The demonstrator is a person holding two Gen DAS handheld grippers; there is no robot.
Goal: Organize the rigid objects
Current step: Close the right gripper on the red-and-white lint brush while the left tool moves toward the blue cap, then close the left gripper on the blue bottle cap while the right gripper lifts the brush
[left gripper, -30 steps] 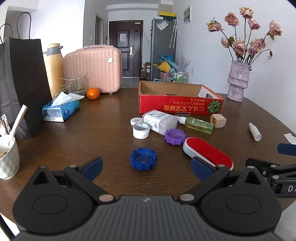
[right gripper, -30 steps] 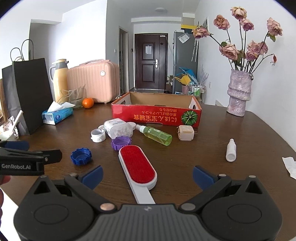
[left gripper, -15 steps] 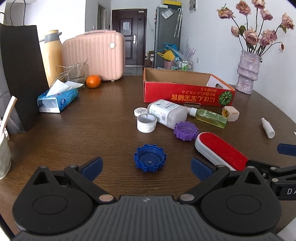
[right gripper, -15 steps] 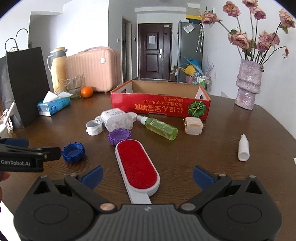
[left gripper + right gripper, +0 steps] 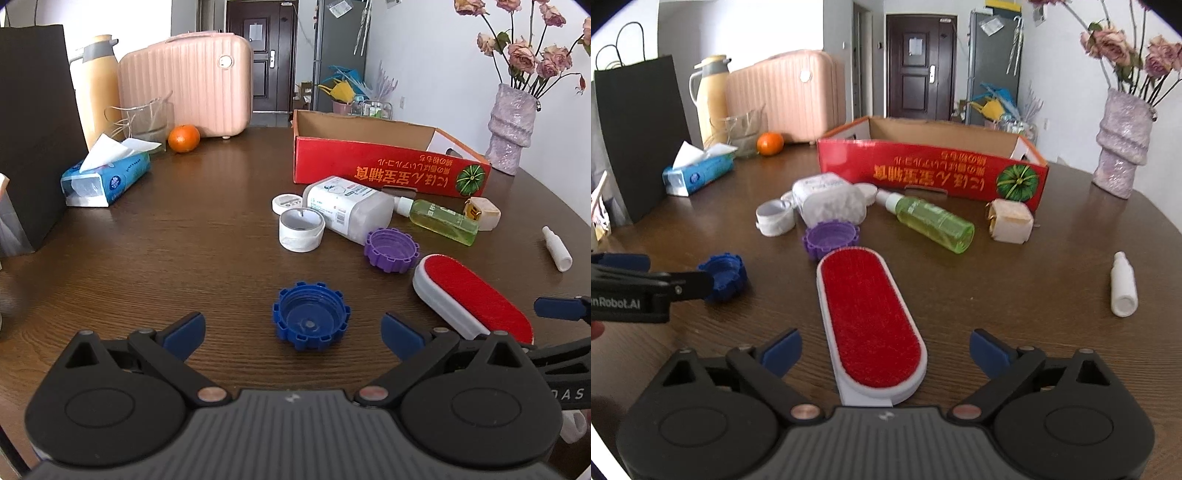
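A blue notched cap [image 5: 311, 320] lies on the brown table between the wide-apart fingers of my left gripper [image 5: 291, 330], untouched. My right gripper [image 5: 885, 349] straddles the near end of a red-faced white lint brush [image 5: 871, 319]; its jaws are closing, pads still clear of the brush. Past them lie a purple cap [image 5: 391, 250], a white ring [image 5: 301, 229], a white bottle [image 5: 347, 208], a green spray bottle [image 5: 931, 218], a cream cube [image 5: 1010, 220] and a small white bottle [image 5: 1123, 284]. The red cardboard box [image 5: 934, 171] stands open behind them.
At the back left stand a black paper bag [image 5: 33, 140], a tissue pack [image 5: 107, 177], an orange [image 5: 183, 138], a glass jug [image 5: 147, 120], a yellow flask [image 5: 98, 85] and a pink case [image 5: 192, 81]. A vase of dried roses [image 5: 1123, 142] stands at the right.
Both grippers have moved forward and down toward the table. The blue cap now lies between the left fingers, and the brush's near end between the right fingers, which have narrowed slightly.
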